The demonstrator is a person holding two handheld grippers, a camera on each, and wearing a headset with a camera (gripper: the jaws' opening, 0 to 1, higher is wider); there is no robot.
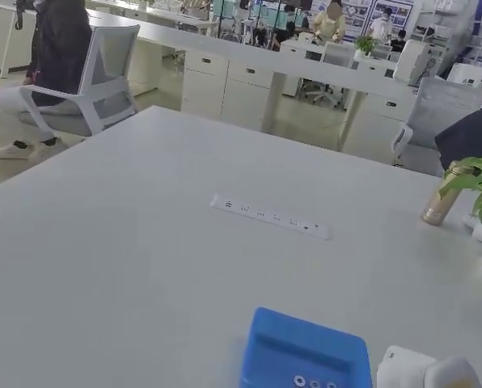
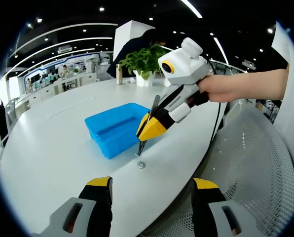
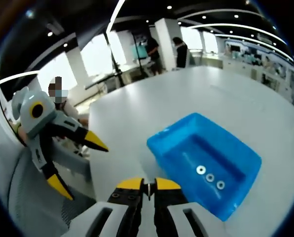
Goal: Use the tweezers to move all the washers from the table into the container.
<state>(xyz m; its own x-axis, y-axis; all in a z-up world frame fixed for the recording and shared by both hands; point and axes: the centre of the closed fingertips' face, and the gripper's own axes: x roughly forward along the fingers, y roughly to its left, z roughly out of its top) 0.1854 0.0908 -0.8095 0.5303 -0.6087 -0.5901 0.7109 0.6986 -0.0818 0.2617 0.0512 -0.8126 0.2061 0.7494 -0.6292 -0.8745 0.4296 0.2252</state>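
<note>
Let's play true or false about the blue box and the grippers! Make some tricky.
1. The container is blue. True.
2. Three washers lie in it. True.
3. The left gripper holds the tweezers. False: the right gripper holds them; the left is open.
4. Every washer is in the container. False: one washer lies on the table beside it, under the tweezer tips.
5. A plant stands on the table. True.

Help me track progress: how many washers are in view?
4. Three washers lie in a row inside the blue container; one lies on the table beside it, near the tweezers tip. More may be hidden.
</note>
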